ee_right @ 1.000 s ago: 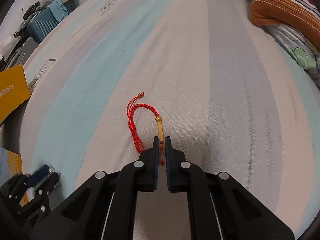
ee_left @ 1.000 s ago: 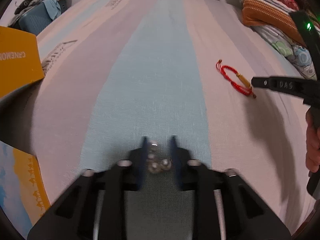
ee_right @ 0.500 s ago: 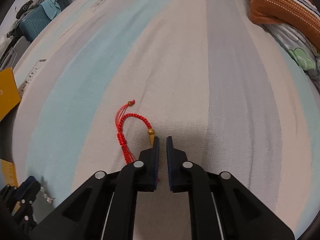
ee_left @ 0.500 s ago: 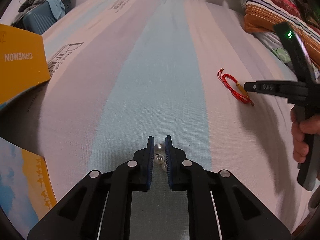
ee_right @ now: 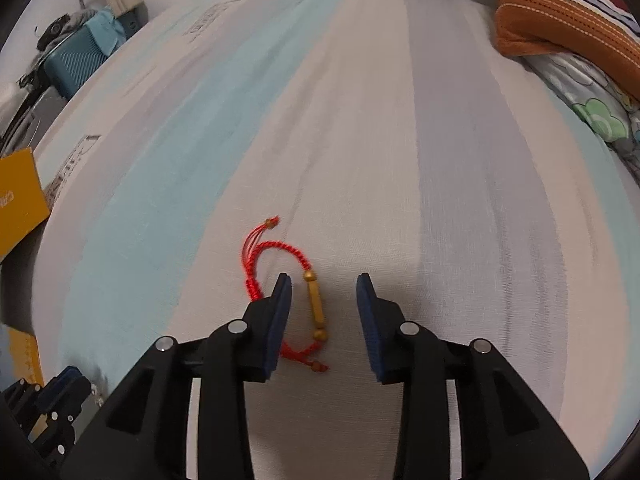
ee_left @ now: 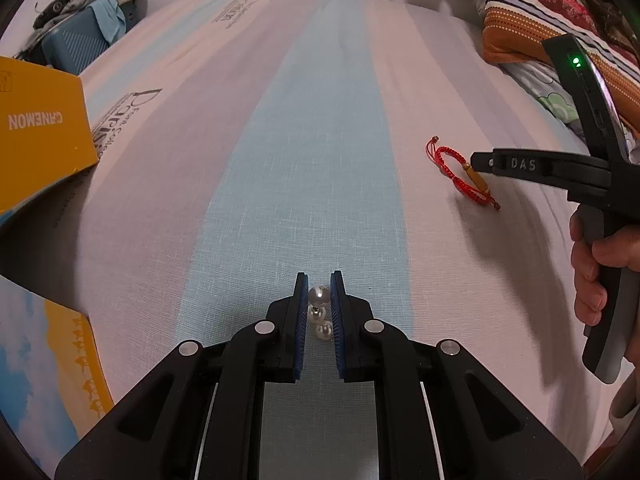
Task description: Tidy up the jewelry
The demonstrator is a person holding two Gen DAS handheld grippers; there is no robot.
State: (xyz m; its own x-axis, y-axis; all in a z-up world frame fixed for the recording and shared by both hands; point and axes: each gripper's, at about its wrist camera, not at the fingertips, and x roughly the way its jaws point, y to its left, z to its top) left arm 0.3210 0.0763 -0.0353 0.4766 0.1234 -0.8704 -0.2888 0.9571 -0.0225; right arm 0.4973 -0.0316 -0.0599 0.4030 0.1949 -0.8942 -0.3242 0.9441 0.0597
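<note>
My left gripper (ee_left: 319, 285) is shut on a pearl earring (ee_left: 319, 294); further pearls hang between the pads just above the striped bedsheet. A red braided bracelet (ee_right: 280, 280) with a gold tube bead (ee_right: 314, 305) lies on the sheet. My right gripper (ee_right: 324, 286) is open just above it, with the gold bead between the pads near the left one. In the left wrist view the bracelet (ee_left: 464, 174) lies at the right, with the right gripper (ee_left: 478, 159) at its gold bead.
A yellow box (ee_left: 36, 136) stands at the left edge of the bed. A yellow and blue card (ee_left: 48, 368) lies lower left. Striped and floral pillows (ee_left: 552, 32) sit at the far right. A blue case (ee_left: 80, 44) is beyond the bed's left side.
My right gripper has opened over the bracelet; it was shut at the gold bead before. My left gripper closed on the pearl earring and holds it.
</note>
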